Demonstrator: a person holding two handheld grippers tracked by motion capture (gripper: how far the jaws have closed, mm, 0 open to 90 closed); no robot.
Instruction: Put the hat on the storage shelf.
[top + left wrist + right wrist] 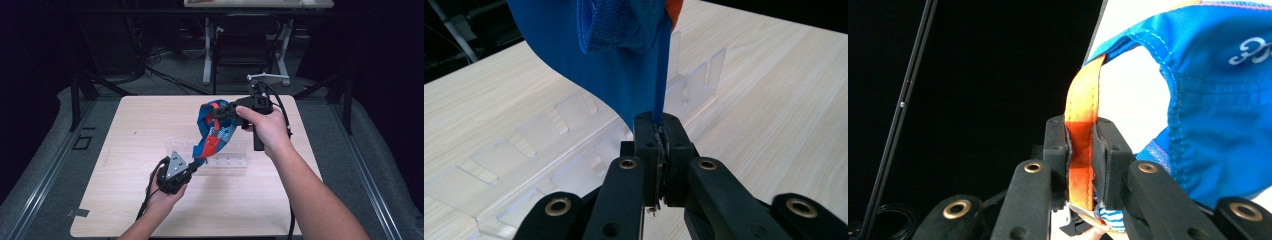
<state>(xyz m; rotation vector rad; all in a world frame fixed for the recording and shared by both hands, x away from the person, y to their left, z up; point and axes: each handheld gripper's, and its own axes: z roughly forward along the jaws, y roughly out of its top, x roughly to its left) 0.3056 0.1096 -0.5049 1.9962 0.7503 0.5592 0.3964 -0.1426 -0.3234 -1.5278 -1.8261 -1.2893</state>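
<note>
Light fell from above onto the pale wooden table (150, 200), while the surrounding room stayed nearly black. The high view was soft and slightly grainy, with faint shadows under the forearms. In the left gripper view the blue cloth (589, 55) near the lens was blurred. The right gripper view showed blown-out white behind the orange strap (1082, 130).

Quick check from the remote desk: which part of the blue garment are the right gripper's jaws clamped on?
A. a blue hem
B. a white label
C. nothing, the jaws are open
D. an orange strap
D: in the right gripper view, the right gripper has its jaws closed on the orange strap that leads up to the blue garment.
</note>
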